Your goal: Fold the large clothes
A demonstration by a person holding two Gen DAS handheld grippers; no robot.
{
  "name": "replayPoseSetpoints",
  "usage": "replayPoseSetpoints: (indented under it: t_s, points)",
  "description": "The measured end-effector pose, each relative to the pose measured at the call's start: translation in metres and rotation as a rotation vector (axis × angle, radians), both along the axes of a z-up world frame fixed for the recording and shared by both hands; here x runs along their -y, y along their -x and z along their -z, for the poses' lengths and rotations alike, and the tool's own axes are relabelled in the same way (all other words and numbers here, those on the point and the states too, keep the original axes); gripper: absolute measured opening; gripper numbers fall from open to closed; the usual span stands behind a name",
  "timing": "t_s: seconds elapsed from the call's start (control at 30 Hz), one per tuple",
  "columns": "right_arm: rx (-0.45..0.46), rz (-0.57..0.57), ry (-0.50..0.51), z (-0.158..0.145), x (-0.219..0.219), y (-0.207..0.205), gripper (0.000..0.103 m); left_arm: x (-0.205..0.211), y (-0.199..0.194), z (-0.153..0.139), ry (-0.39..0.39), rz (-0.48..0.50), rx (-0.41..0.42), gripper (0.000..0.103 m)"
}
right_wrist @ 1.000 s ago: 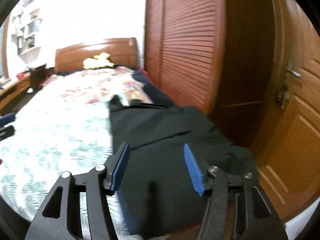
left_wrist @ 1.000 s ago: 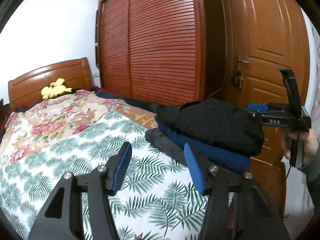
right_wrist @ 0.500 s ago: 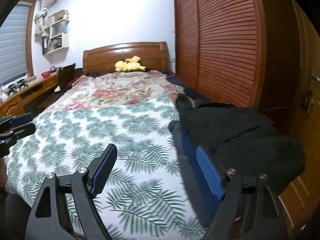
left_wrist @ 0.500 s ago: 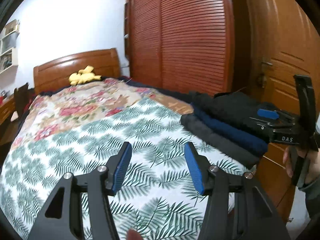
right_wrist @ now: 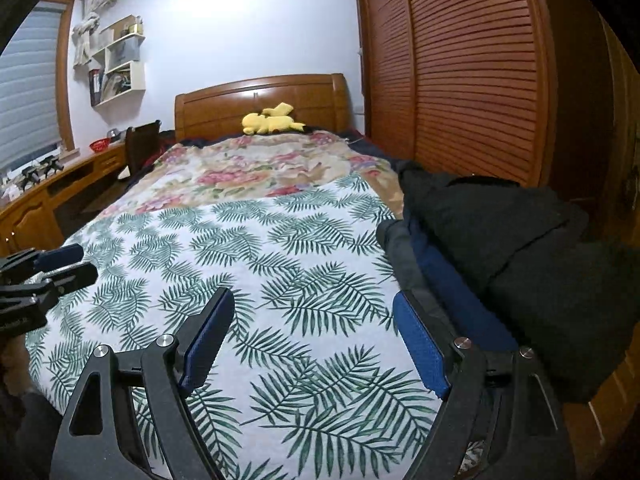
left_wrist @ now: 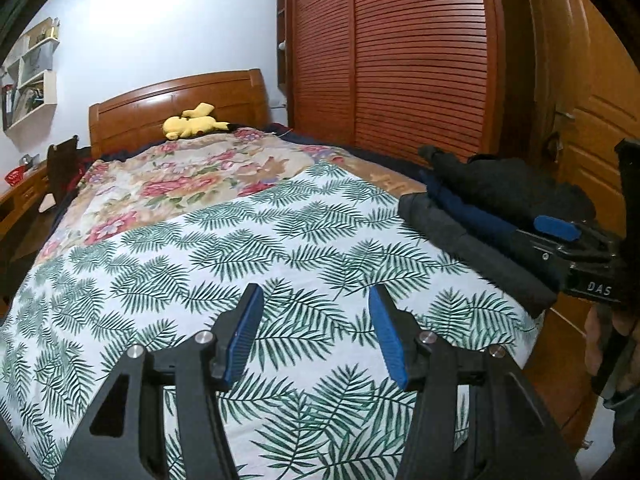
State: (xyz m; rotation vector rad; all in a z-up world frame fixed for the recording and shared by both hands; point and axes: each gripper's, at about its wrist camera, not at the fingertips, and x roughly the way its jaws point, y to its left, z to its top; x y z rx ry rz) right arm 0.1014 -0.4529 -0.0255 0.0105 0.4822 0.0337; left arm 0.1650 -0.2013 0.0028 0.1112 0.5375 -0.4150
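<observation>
Stack of dark folded clothes [right_wrist: 520,248] (black layer on top, navy beneath, grey at the bottom) lies along the right edge of the palm-leaf bedspread [left_wrist: 248,264], by the louvred wooden wardrobe [left_wrist: 420,56]. Left gripper [left_wrist: 314,334] and right gripper [right_wrist: 316,338] both spread, empty, above the bedspread. Judged soft, bulky, floppy, fairly heavy; take hold at hems or corners.

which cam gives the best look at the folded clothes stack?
Left wrist: the folded clothes stack shows side-on, with grey, navy and black layers distinct, though the right gripper covers its near end. Right wrist shows it closer but mostly as one dark mass.
</observation>
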Motion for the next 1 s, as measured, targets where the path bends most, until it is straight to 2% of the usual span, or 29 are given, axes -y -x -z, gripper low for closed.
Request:
replayPoseSetpoints:
  t_s: [0.3, 1.0]
  points:
    - [0.004, -0.039, -0.010, 0.002, -0.028, 0.007, 0.083, -0.022, 0.016, 0.006, 0.007, -0.055, 0.000, 0.054]
    - [-0.012, -0.212, -0.046, 0.016, -0.131, 0.041, 0.083, -0.139, 0.092, 0.019, 0.001, -0.316, 0.007, 0.054]
